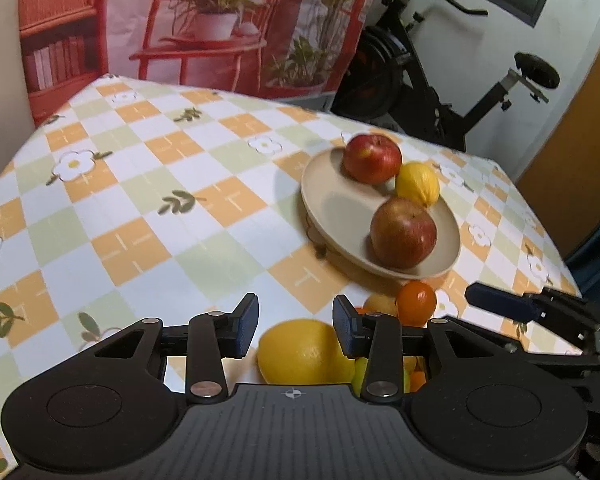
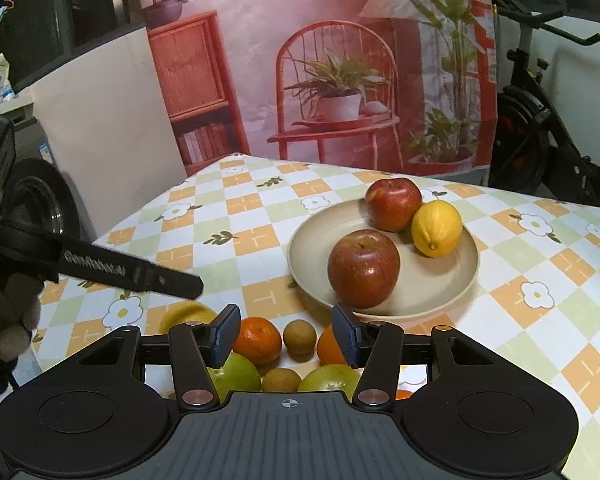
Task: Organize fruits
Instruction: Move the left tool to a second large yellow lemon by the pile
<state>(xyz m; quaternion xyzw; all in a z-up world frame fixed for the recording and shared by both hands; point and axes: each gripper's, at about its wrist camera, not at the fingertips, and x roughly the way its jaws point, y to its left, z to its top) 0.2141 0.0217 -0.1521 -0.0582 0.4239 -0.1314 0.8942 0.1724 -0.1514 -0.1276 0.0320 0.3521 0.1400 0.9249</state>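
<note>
Beyond both jaws, a plate (image 2: 384, 268) on the desk (image 1: 140, 208) holds two apples and a lemon.
Left gripper (image 1: 295, 326) and right gripper (image 2: 286, 334) stand open, empty; loose fruit (image 2: 258, 340) lies just below.

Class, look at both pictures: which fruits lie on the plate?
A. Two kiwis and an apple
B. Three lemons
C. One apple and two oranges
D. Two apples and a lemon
D: the plate holds a near apple, a far apple and a lemon; the oranges and kiwis lie on the table in front of it.
</note>
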